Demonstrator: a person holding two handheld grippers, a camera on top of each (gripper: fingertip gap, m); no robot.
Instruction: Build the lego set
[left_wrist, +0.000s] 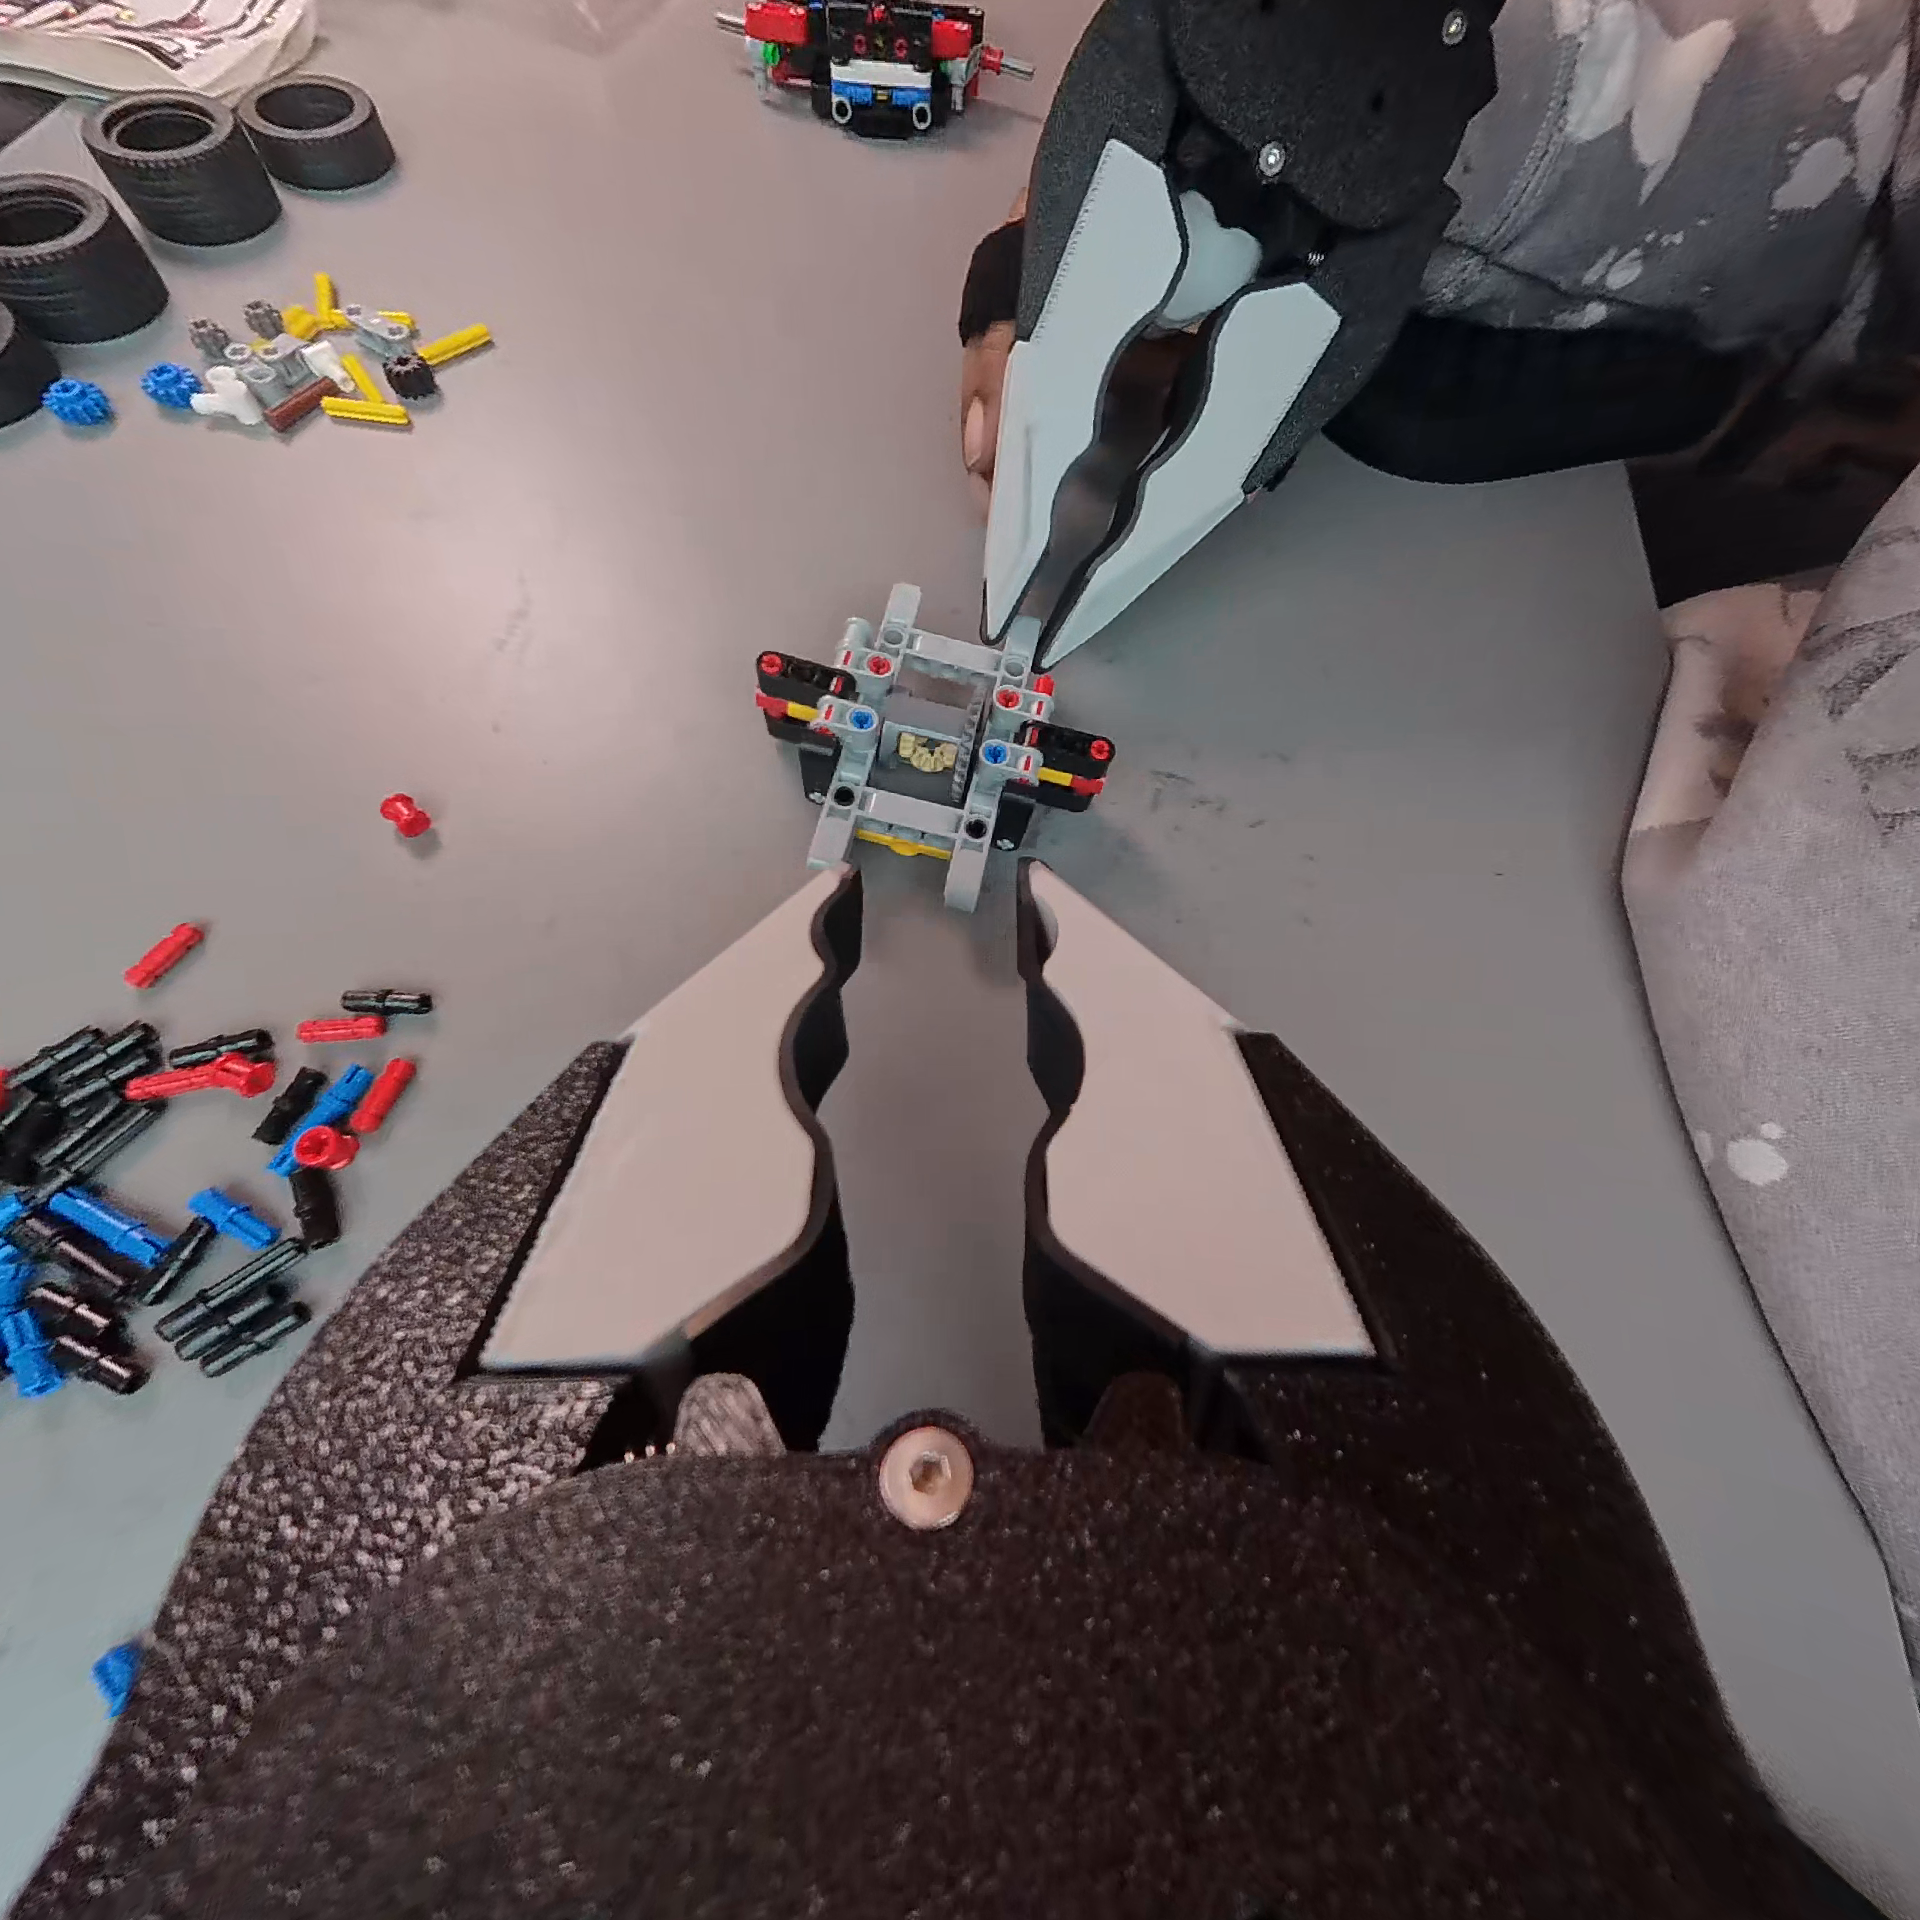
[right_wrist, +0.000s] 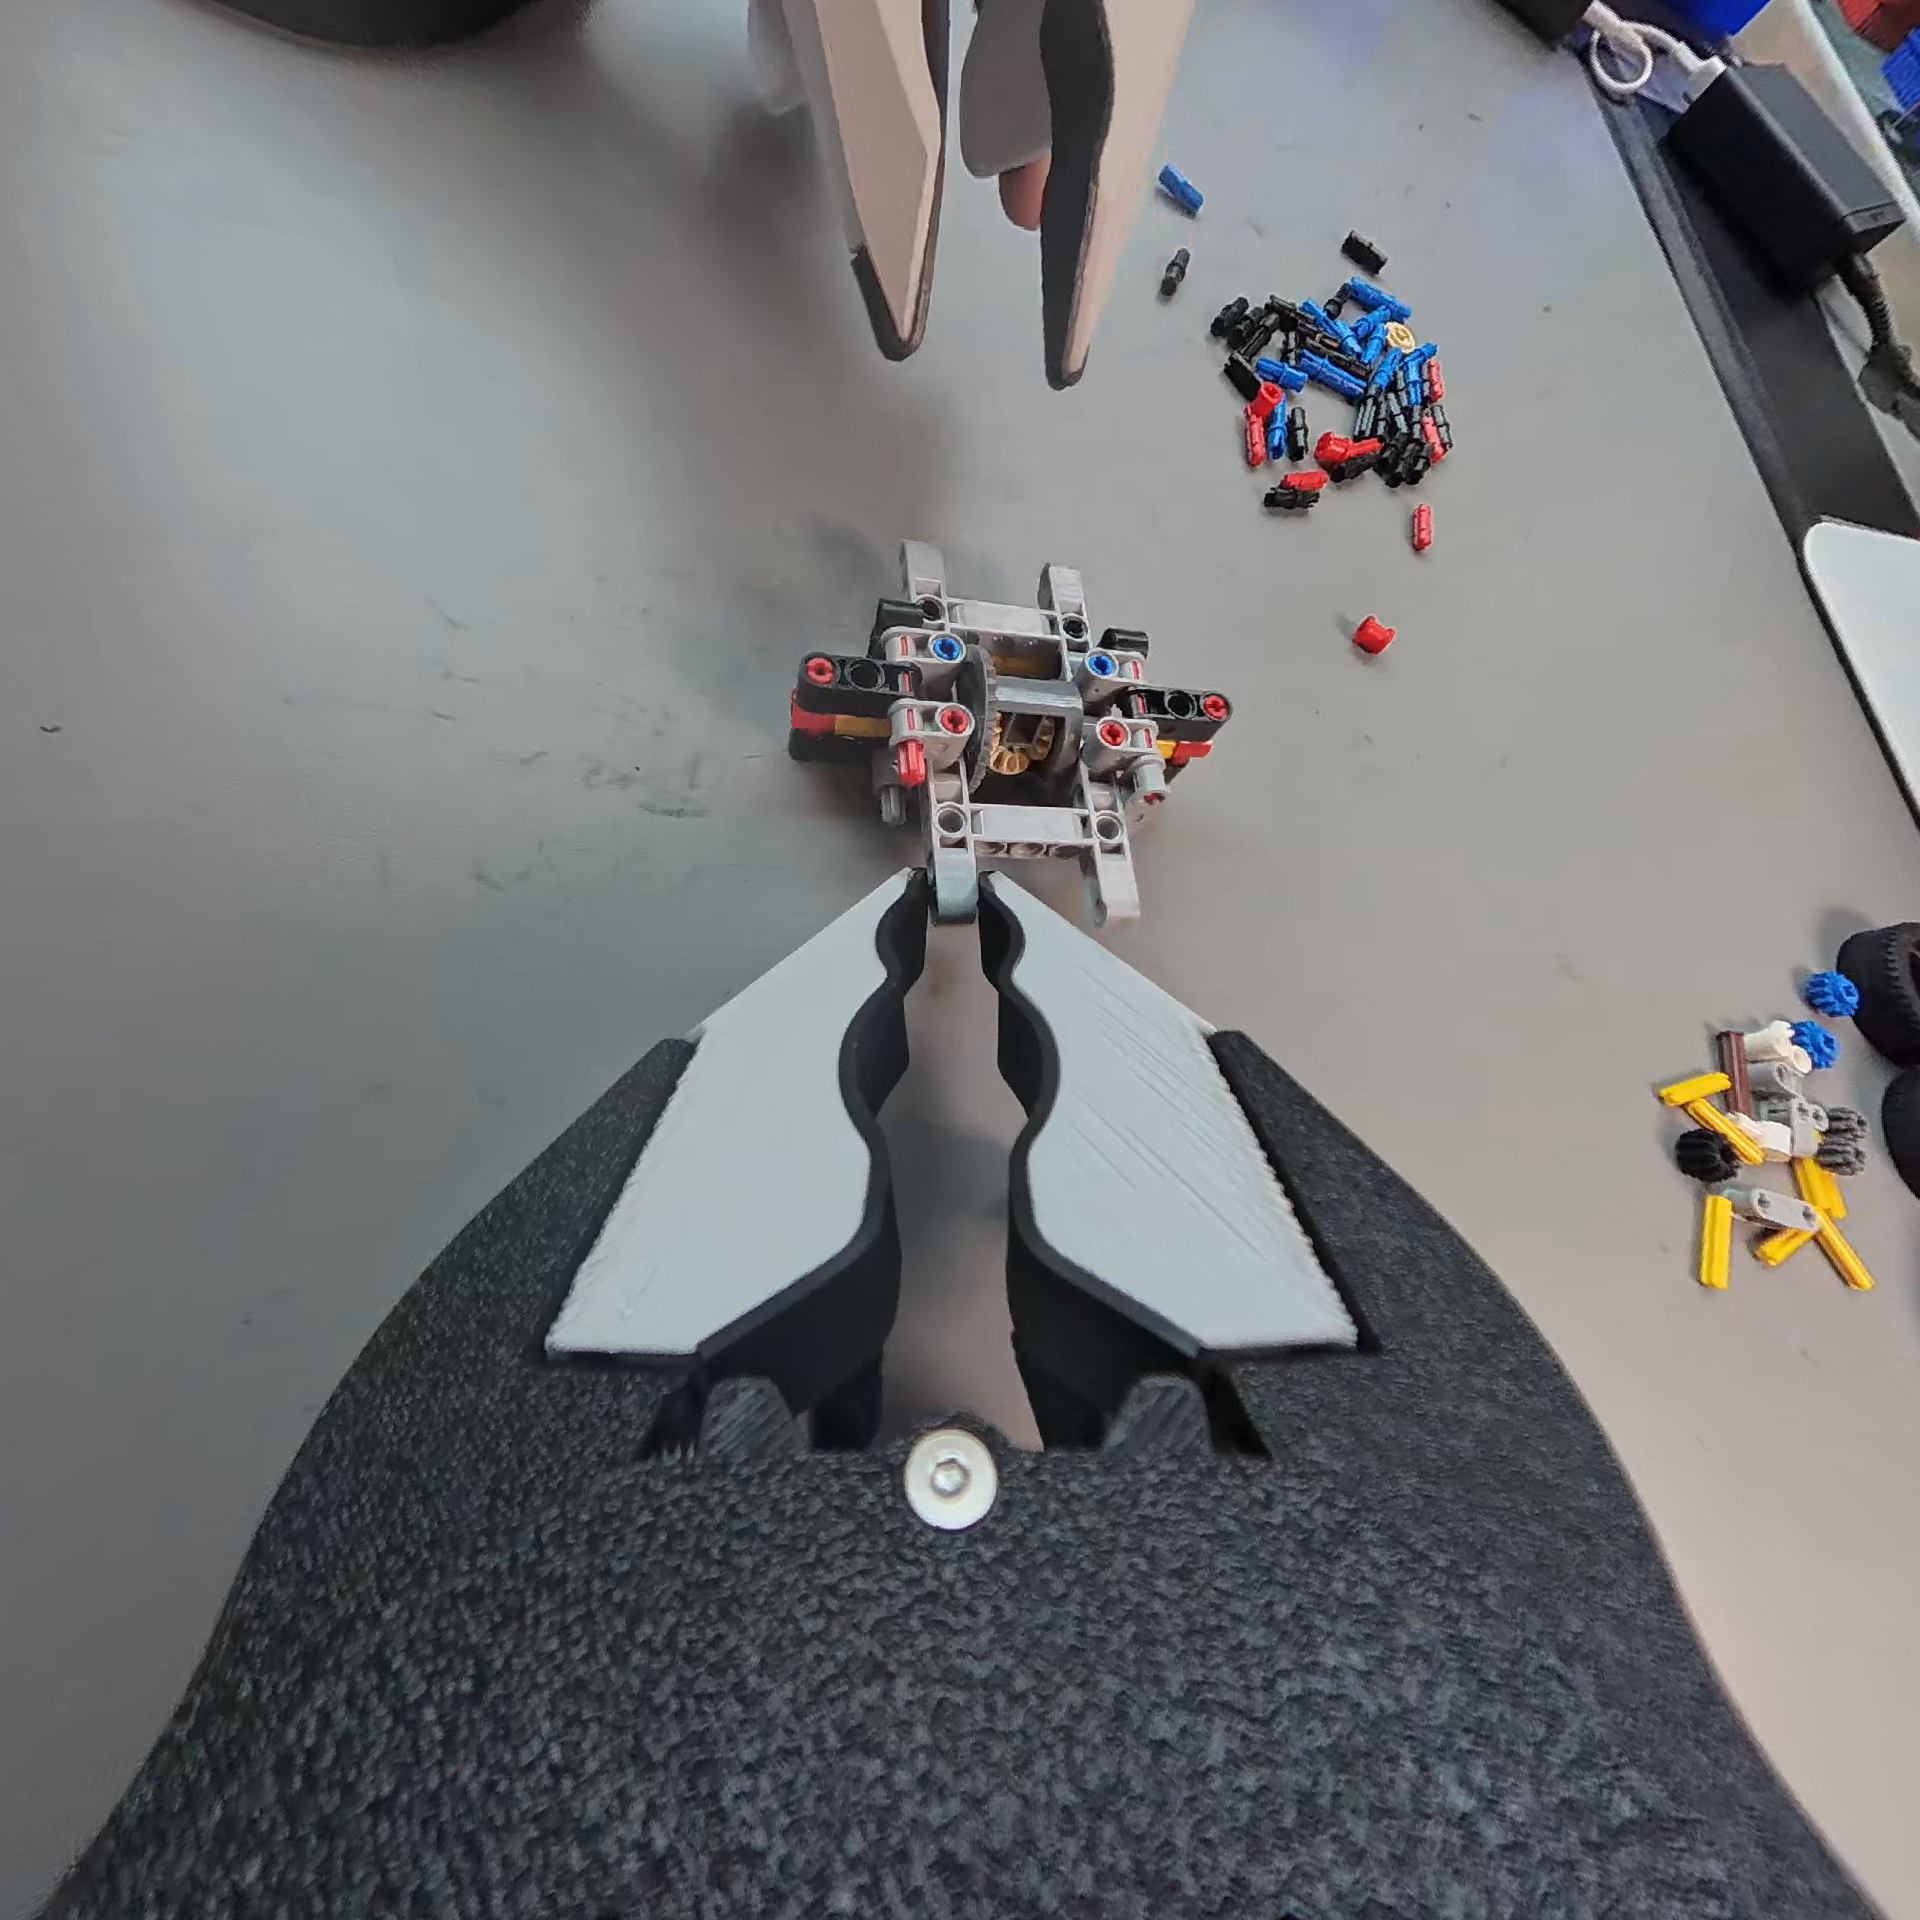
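Observation:
A small grey Technic frame assembly (left_wrist: 925, 748) with black side beams, red and blue pins and a tan gear in its middle lies on the grey table. It also shows in the right wrist view (right_wrist: 1023, 826). My right gripper (right_wrist: 951, 888) is shut on the end of one grey beam of the frame; in the left wrist view it (left_wrist: 1018, 644) reaches in from the upper right. My left gripper (left_wrist: 938, 875) is open and empty, its tips just short of the frame's near end. In the right wrist view it (right_wrist: 980, 364) hangs open beyond the frame.
A pile of black, blue and red pins (left_wrist: 104, 1195) (right_wrist: 1340, 384), yellow axles with grey connectors (left_wrist: 312, 364) (right_wrist: 1766, 1174), black tyres (left_wrist: 177, 177), a loose red bush (left_wrist: 405, 816) (right_wrist: 1371, 634) and a second assembly (left_wrist: 878, 62) lie around. A sleeve (left_wrist: 1766, 935) is at right. The tips of one gripper are about 9 cm away from the tips of the other.

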